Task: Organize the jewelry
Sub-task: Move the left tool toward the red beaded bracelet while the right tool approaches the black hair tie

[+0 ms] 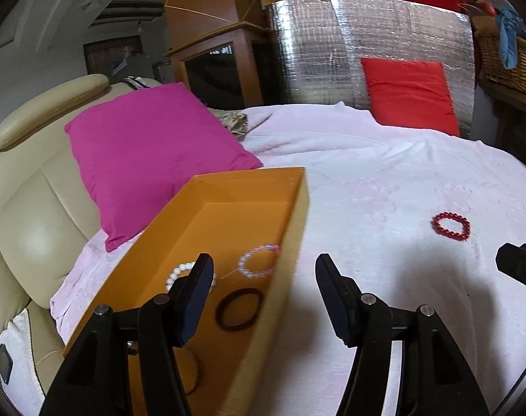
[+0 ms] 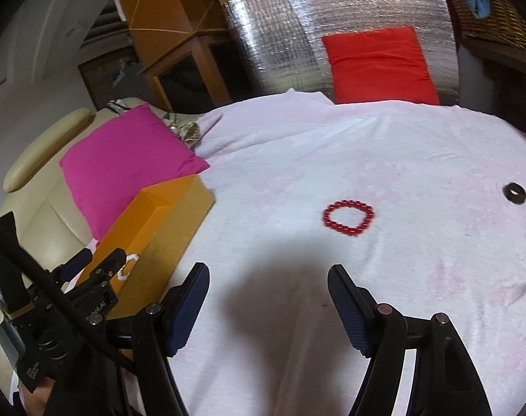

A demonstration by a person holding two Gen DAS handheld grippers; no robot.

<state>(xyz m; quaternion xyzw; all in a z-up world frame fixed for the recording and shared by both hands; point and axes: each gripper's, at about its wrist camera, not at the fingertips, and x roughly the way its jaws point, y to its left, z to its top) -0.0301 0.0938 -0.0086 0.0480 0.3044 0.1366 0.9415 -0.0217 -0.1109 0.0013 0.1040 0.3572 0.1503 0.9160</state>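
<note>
A red bead bracelet [image 2: 348, 216] lies loose mid-bed on the white blanket [image 2: 332, 159], awaiting collection. Three bracelets already sit in the orange box [image 1: 228, 190] by the bed's left edge. The left gripper [image 1: 263, 277] and right gripper [image 2: 268, 291] both gape wide, empty.

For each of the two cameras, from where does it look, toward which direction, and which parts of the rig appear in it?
Left wrist: sits on the left gripper, over the near end of the orange box, facing its bracelets and the far pillows; its open fingers show, plus the right gripper's tip at right.
Right wrist: sits on the right gripper, facing the red bracelet on the white cloth; its open fingers show, plus the left gripper at lower left.
Shared: box, red bracelet, cloth, black ring.
</note>
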